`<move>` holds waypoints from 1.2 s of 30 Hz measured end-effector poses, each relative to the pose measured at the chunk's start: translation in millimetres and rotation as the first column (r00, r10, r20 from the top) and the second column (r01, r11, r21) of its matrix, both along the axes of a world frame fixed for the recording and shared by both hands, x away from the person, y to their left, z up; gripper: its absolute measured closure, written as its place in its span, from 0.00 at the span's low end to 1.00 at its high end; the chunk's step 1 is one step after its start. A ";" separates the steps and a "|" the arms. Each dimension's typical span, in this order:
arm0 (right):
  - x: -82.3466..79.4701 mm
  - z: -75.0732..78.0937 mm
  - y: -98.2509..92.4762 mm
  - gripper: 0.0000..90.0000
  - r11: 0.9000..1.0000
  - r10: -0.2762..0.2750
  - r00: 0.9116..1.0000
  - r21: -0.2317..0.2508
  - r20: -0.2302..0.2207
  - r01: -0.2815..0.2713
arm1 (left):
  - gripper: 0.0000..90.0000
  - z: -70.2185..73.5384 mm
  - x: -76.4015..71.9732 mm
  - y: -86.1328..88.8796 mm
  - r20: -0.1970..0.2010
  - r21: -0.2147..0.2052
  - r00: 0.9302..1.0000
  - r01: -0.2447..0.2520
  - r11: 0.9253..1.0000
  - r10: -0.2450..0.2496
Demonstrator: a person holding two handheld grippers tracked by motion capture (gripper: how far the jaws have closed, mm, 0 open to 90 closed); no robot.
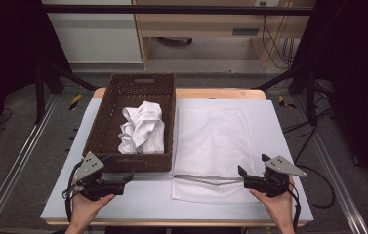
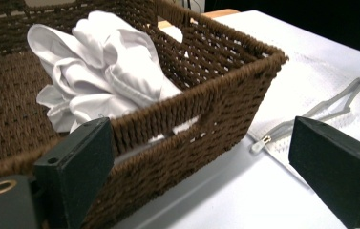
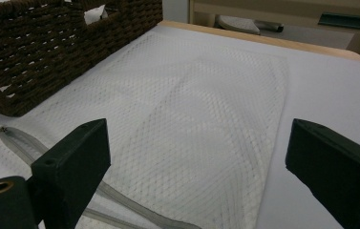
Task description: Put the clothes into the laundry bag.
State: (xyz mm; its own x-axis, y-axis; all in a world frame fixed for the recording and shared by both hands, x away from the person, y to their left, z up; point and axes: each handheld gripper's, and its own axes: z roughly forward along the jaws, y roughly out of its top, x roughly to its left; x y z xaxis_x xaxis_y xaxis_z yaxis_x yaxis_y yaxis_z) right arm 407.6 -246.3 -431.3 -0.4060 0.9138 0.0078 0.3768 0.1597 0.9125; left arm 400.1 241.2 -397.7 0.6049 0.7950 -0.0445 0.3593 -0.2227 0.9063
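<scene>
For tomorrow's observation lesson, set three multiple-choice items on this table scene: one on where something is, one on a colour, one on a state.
1. Where does the crumpled white cloth lie?
A. inside the woven basket
B. on the mesh laundry bag
C. on the floor

2. What colour is the basket?
A. white
B. dark brown
C. blue

3. How do the jaws of the left gripper and the right gripper stand?
A. both shut on the cloth
B. one open, one shut
C. both open, holding nothing

Answers:
1 A, the cloth sits between the basket's walls.
2 B, the weave is dark brown.
3 C, each gripper view shows wide-apart jaws with nothing between them.
</scene>
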 end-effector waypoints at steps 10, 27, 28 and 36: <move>1.7 0.6 7.4 0.09 1.000 0.011 1.000 -0.012 -0.006 -0.011 | 0.09 21.0 9.3 -2.9 0.038 -0.017 0.999 -0.009 1.000 0.010; 2.6 1.4 11.3 0.09 1.000 0.005 1.000 -0.021 -0.007 -0.005 | 0.10 60.3 55.5 -16.8 0.059 0.011 0.998 -0.028 1.000 0.027; 2.7 1.3 11.1 0.09 1.000 0.004 1.000 -0.021 -0.009 -0.004 | 0.10 62.6 59.7 -16.8 0.055 0.010 0.998 -0.029 1.000 0.029; 3.4 0.5 11.4 0.09 1.000 -0.002 1.000 -0.023 -0.019 0.001 | 0.12 76.0 95.5 -18.9 0.042 0.031 0.995 -0.086 0.996 0.085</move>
State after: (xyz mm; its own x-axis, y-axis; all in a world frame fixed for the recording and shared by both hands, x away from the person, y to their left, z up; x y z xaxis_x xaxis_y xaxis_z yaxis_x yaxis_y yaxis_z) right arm 411.0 -234.9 -430.8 -0.4047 0.9144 -0.0055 0.3940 0.1798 0.9014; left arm 495.6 222.4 -321.7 0.5354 0.8446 0.0062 0.3411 -0.2229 0.9132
